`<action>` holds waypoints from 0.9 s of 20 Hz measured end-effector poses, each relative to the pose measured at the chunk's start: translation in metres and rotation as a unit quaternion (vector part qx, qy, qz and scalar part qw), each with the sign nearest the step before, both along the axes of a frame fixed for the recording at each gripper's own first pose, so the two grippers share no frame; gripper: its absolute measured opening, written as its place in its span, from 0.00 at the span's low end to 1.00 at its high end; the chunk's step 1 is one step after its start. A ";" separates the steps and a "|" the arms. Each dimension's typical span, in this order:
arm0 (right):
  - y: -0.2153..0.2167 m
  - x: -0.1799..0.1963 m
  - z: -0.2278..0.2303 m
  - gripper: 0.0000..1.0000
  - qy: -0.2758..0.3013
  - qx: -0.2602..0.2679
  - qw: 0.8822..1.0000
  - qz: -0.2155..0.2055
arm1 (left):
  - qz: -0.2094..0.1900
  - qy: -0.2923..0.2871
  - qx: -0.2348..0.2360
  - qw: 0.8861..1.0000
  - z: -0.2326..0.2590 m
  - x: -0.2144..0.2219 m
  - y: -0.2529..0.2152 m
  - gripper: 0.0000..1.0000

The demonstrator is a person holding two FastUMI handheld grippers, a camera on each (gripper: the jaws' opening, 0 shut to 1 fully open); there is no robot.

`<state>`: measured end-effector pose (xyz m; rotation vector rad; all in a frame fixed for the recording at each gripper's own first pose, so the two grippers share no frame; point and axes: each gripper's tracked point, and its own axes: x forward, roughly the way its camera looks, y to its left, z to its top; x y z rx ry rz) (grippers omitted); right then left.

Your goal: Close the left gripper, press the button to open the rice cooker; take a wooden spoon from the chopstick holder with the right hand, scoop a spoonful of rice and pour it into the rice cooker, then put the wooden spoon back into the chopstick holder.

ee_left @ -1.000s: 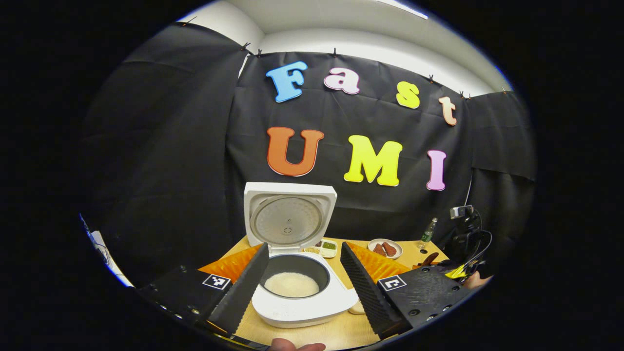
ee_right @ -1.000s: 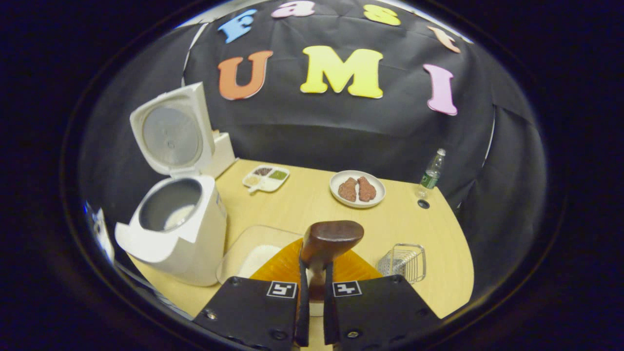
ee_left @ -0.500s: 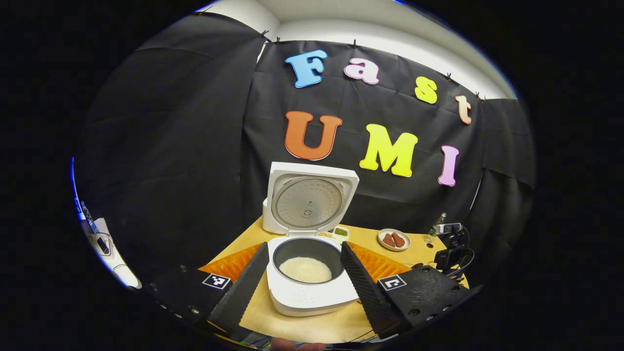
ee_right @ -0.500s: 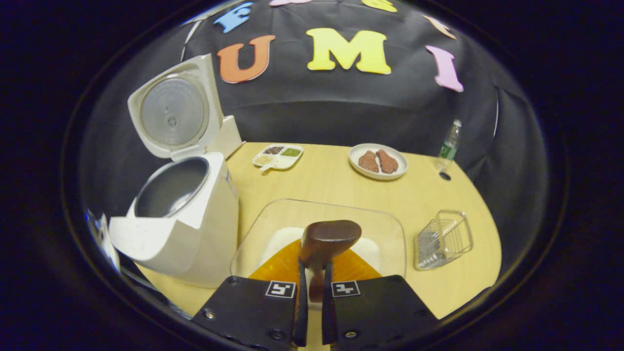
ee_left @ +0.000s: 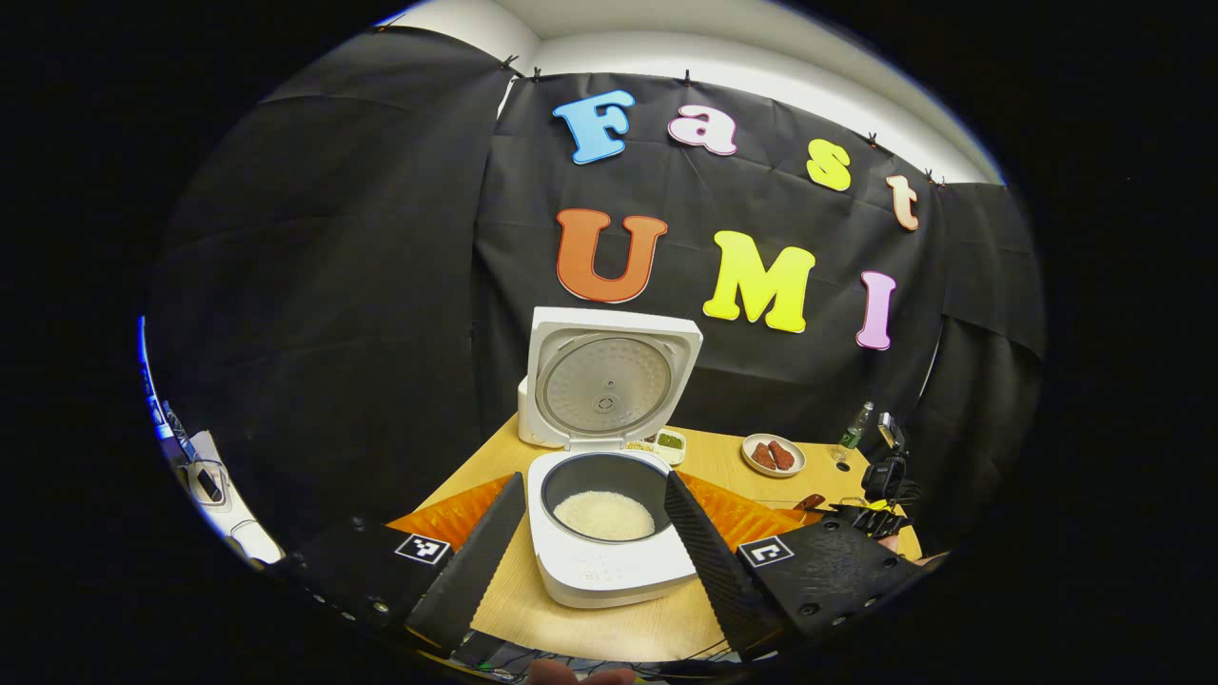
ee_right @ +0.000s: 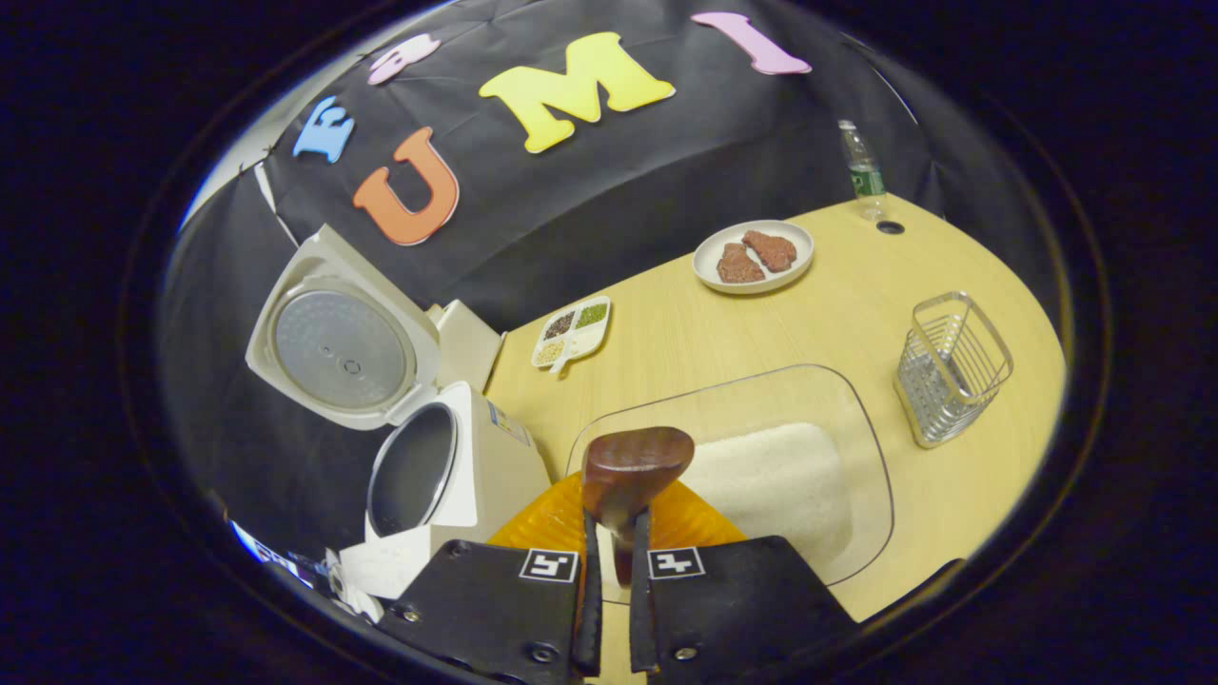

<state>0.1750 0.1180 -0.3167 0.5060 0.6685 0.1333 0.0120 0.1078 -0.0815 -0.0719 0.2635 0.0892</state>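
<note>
Rice cooker: white, lid standing upright, on the left part of the wooden table; rice lies in the bottom of its dark inner pot (seen from above in the left gripper view).
Rice cooker, other view: tilted in the right gripper view, since that camera is rolled; its open lid faces the camera.
Glass tray: clear, shallow, just beside the cooker on the table, with a heap of white rice in it.
Left gripper: level and held back from the cooker, aimed straight at it; its fingers are spread wide with nothing between them, framing the cooker's body on either side without touching it.
Right gripper: hovers over the near edge of the glass tray, rolled to one side; its fingers are clamped on the handle of the wooden spoon.
Wooden spoon: dark brown bowl sticks out past the fingertips, above the rice heap (whether it touches the rice cannot be told).
Chopstick holder: wire basket, standing on the table to the right of the tray, apart from it.
Plate: white, two brown pieces of food on it, toward the back of the table.
Divided dish: small, with grains in its compartments, near the cooker's back.
Bottle: at the table's far edge, by the cloth wall.
</note>
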 end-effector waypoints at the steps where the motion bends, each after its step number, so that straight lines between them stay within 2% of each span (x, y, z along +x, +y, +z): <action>1: -0.004 0.000 0.000 0.14 0.003 0.016 1.000 -0.006 | -0.003 -0.001 0.002 1.000 0.003 -0.002 -0.003 0.95; 3: -0.015 -0.001 0.005 0.13 0.001 0.051 0.998 -0.020 | -0.008 -0.003 0.008 1.000 0.006 -0.002 -0.008 0.95; 8: -0.060 -0.005 0.025 0.13 -0.020 0.100 0.993 -0.065 | -0.023 -0.006 0.010 1.000 0.012 0.005 -0.029 0.94; 14: -0.116 -0.017 0.057 0.13 -0.055 0.186 0.971 -0.139 | -0.037 -0.012 0.006 0.999 0.017 0.015 -0.045 0.95; 18: -0.122 -0.020 0.095 0.15 -0.081 0.236 0.955 -0.158 | -0.039 -0.017 0.013 0.999 0.019 0.011 -0.041 0.95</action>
